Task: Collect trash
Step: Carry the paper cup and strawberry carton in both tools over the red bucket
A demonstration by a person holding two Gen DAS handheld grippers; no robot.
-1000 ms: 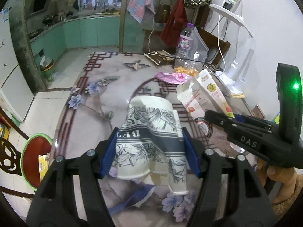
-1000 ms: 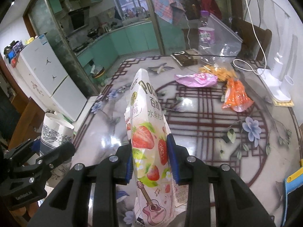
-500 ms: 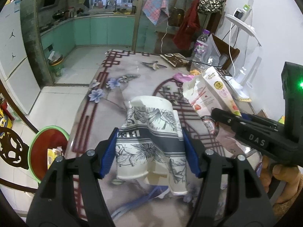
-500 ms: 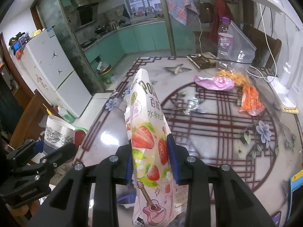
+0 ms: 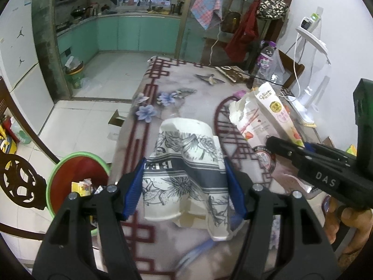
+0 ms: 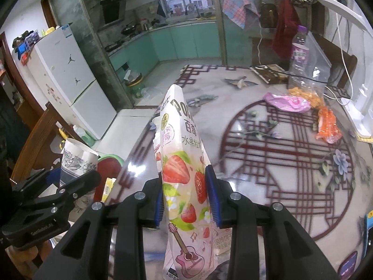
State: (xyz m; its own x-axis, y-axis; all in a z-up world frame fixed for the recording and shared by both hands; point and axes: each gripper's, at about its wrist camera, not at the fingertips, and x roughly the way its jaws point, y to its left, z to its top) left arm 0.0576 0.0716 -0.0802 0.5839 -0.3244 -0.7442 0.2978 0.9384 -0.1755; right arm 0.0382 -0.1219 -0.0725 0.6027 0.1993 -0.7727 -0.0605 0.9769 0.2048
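A white fridge (image 6: 67, 70) is seen by the green kitchen cupboards (image 5: 139, 32). A white lamp (image 5: 314, 46) and a water bottle (image 6: 299, 53) are placed on the flowered table (image 6: 291, 163).

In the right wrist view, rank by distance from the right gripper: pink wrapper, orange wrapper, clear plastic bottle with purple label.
From the right gripper, shut on the strawberry snack bag:
1. Orange wrapper, right side.
2. Pink wrapper, farther back.
3. Clear plastic bottle with purple label, far right edge.
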